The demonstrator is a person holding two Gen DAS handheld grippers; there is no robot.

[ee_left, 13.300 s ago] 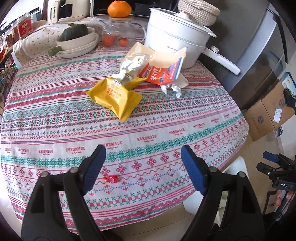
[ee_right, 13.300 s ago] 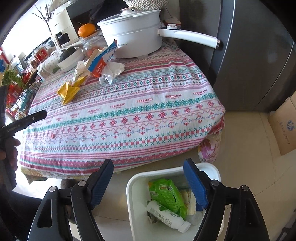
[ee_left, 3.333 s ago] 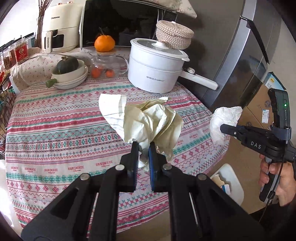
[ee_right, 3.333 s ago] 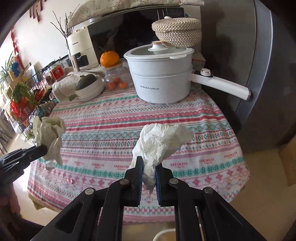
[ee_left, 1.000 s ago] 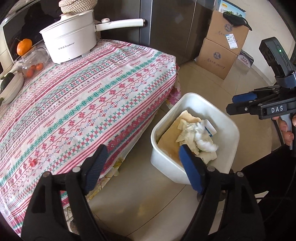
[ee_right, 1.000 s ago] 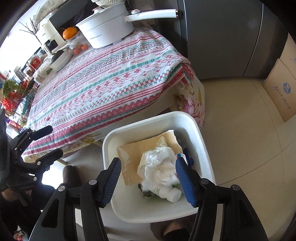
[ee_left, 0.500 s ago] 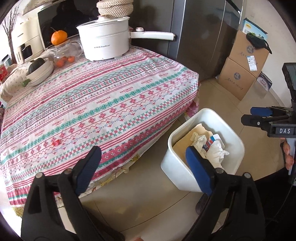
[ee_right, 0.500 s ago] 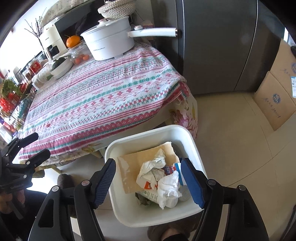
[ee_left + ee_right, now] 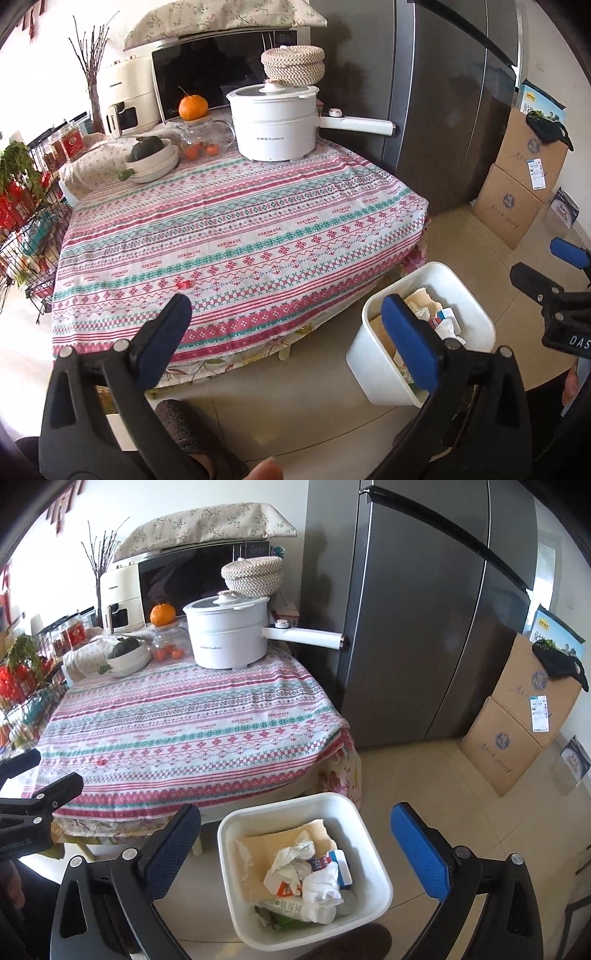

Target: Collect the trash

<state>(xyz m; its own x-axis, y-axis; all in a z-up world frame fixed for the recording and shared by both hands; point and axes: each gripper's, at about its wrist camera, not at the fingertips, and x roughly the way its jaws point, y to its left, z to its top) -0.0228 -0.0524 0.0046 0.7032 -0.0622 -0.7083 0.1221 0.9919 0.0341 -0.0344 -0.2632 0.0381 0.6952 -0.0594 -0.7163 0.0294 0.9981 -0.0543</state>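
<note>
Right now: both of my tongs are empty and spread wide, held off the table's near edge.
Left tongs (image 9: 282,332): jaws far apart, nothing between them, aimed at the tablecloth (image 9: 236,236).
Right tongs (image 9: 295,840): jaws equally wide, hanging above the white bin (image 9: 373,853) on the floor beside the table.
Trash in the bin: crumpled white tissue (image 9: 321,884), a tan paper sheet (image 9: 255,853), a small red-and-blue carton (image 9: 338,862) and a plastic bottle (image 9: 284,908) lie heaped inside.
Trash left on the table: I see only one tiny red scrap (image 9: 183,284) near the front edge, which looks like a candy wrapper, though it is too small to be sure.
How it should handle: I judge it almost weightless, thin and crinkly, likely slick film, not fragile, and liable to skate across the cloth if nudged.
Where I'd grip: across its pinched middle, jaws nearly closed first, coming straight down so the pads meet on it without bunching up cloth.
Leave alone: white pot (image 9: 273,123), orange (image 9: 193,107), bowl (image 9: 153,164).
</note>
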